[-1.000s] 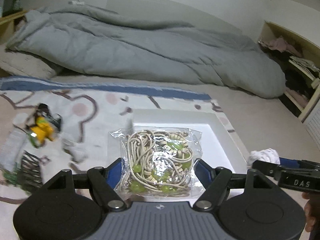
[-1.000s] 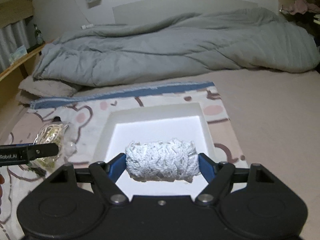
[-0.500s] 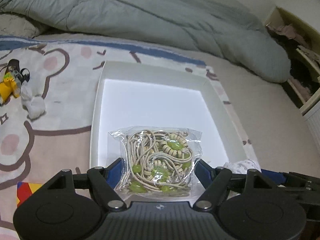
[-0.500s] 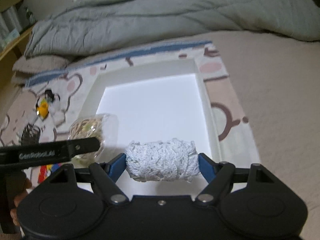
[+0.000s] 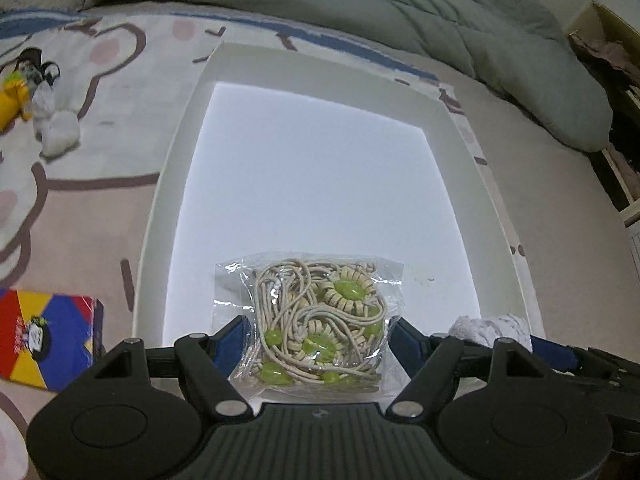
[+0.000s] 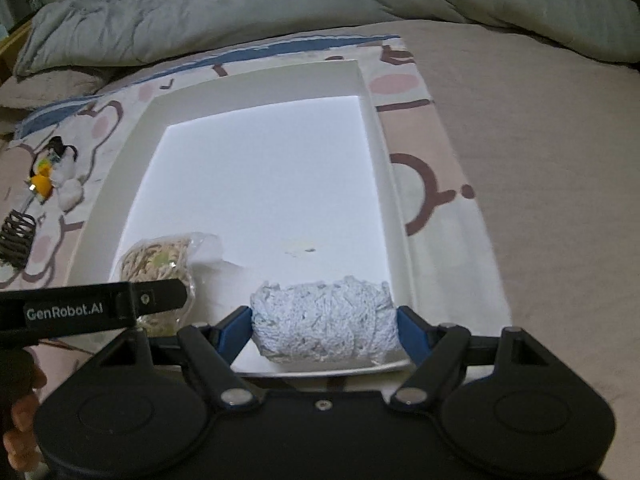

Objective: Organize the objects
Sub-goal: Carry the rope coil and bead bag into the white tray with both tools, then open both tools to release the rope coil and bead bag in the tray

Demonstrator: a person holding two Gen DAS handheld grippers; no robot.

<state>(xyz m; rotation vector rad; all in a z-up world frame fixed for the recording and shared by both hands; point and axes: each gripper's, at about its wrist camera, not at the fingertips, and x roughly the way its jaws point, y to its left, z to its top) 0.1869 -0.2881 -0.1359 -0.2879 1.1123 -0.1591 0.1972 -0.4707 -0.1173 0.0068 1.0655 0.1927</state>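
Observation:
My left gripper point(image 5: 318, 336) is shut on a clear plastic bag of beige cords and green beads point(image 5: 316, 320), held low over the near end of the white tray point(image 5: 160, 208). In the right wrist view my right gripper point(image 6: 325, 326) is shut on a white crocheted roll point(image 6: 324, 320), just above the tray's point(image 6: 376, 128) near right corner. The bag point(image 6: 160, 264) and the left gripper's black finger point(image 6: 120, 304) show at the left of that view. The white roll point(image 5: 492, 326) peeks in at the right of the left wrist view.
The tray lies on a cartoon-print mat point(image 5: 80, 160) on a bed. Left of the tray are a yellow toy with white fluff point(image 5: 28, 96), a colourful box point(image 5: 44, 340) and a dark coiled thing point(image 6: 16, 236). A grey duvet point(image 6: 280, 8) is heaped behind.
Both grippers have sunk toward the tray and tilted further down, each still holding its load. The tray now fills most of both views.

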